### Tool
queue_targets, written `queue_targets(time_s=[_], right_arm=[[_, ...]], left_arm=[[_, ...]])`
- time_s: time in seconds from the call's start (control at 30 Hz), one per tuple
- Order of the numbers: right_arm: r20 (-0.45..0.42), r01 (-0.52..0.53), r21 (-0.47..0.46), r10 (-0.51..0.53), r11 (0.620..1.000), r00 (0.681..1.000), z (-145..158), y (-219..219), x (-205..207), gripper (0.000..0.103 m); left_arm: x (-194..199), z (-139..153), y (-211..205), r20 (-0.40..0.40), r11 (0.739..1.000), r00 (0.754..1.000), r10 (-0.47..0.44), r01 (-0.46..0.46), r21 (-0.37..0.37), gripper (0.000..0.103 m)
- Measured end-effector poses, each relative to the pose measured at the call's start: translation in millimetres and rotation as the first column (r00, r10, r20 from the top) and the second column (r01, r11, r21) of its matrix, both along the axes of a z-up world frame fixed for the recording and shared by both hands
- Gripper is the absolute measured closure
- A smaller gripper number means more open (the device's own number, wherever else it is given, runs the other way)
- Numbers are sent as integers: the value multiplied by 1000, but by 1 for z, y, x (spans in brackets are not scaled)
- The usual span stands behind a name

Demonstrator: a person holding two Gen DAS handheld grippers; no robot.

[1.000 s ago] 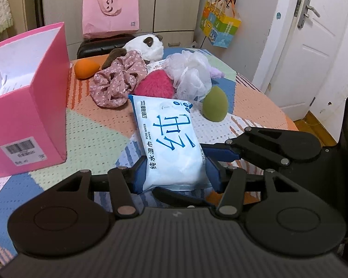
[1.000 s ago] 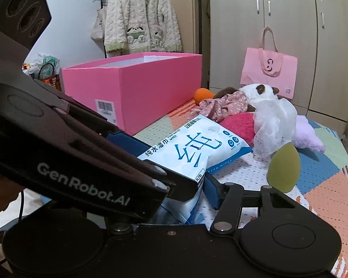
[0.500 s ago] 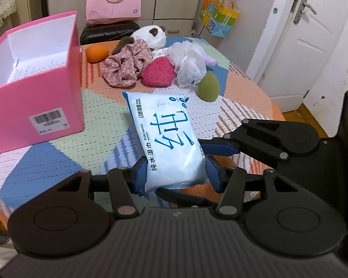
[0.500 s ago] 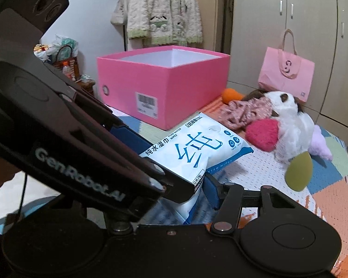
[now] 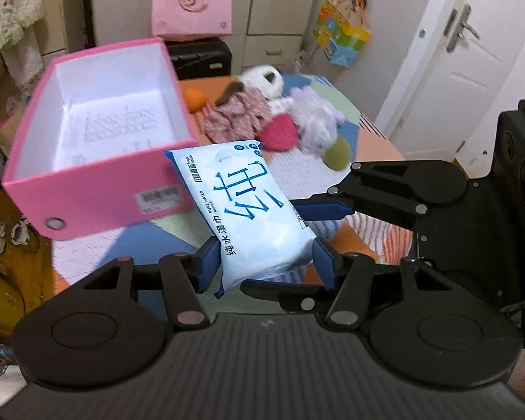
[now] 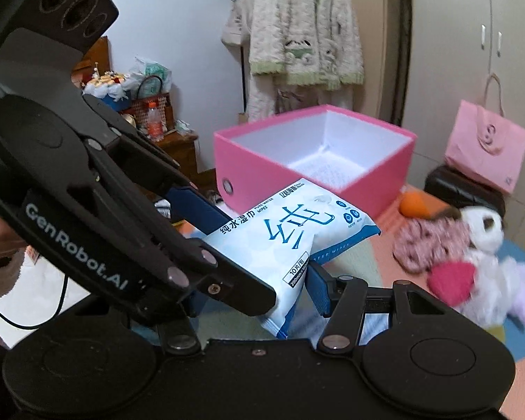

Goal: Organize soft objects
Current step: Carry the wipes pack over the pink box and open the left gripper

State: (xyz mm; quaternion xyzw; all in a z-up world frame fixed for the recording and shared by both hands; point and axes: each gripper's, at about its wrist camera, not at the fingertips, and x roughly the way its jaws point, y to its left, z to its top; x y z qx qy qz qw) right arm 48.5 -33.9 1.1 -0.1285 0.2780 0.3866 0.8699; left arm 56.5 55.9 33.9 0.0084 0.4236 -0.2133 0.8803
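Observation:
A white-and-blue pack of wet wipes (image 5: pixel 248 210) hangs in the air by the near corner of the open pink box (image 5: pixel 98 189). My left gripper (image 5: pixel 264 266) has its blue pads pressed on the pack's near end, and its jaws are opening slightly. My right gripper (image 6: pixel 259 297) grips the same pack (image 6: pixel 290 231) from the side; its left finger is hidden behind the left gripper (image 6: pixel 122 227). The box (image 6: pixel 318 171) is white inside with a printed sheet on its floor.
On the patchwork table (image 5: pixel 374 147) behind the pack lie a floral scrunchie (image 5: pixel 241 119), a pink puff (image 5: pixel 280 133), a white mesh puff (image 5: pixel 315 122), a green sponge (image 5: pixel 337 154), an orange sponge (image 5: pixel 194 99) and a plush toy (image 5: pixel 262 77). A white door (image 5: pixel 455 70) stands at the right.
Both grippers have lifted the wipes pack off the table and carried it toward the pink box, whose inside now shows from above.

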Motion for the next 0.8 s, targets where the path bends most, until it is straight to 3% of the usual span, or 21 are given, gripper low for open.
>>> queue_targets(time_s=[0.2, 0.33, 0.47, 0.8], right_arm=[[23, -32, 0, 32, 1000, 999, 21, 25, 28, 41], [3, -54, -2, 54, 999, 999, 31, 40, 58, 41], [37, -76, -26, 77, 997, 996, 41, 53, 86, 41], [22, -68, -44, 69, 997, 997, 43, 71, 159, 41]], left_arm=[[16, 21, 25, 47, 1000, 999, 27, -27, 3, 48], [42, 31, 43, 45, 998, 997, 61, -60, -21, 48], [69, 39, 59, 63, 996, 995, 80, -77, -37, 48], [143, 34, 87, 70, 989, 991, 111, -103, -109, 48]])
